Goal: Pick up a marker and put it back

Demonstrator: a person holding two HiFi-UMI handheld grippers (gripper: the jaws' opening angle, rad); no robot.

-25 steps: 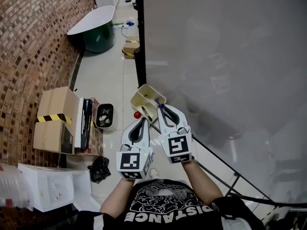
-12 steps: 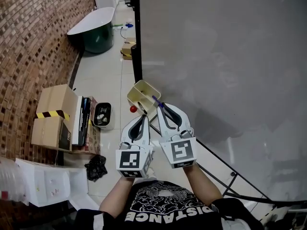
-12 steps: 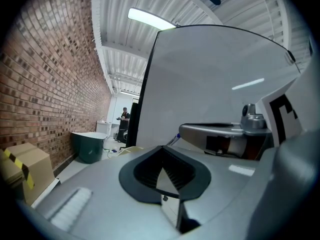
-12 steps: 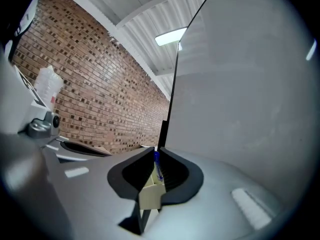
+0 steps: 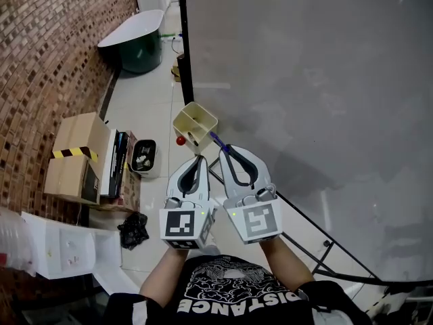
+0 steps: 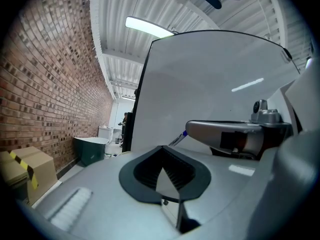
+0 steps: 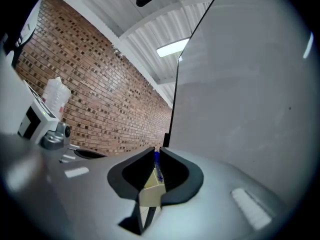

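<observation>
One worry: right gripper (image 5: 226, 149) pinches the marker (image 5: 215, 139) only at its jaw tips, right beside the cup (image 5: 206, 114), left gripper (image 5: 200, 160) closed on nothing, so catching the rim could twist it loose.

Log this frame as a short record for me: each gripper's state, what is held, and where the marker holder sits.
left gripper: jaws together, empty, beside the right one
right gripper: shut on slim blue marker
marker position: tip juts past the jaws, close to the cup's near rim; contact unclear
holder: cream square cup at the left edge of the large grey-white board
nearby: small red ball beside the cup
stage: marker in hand, not released
</observation>
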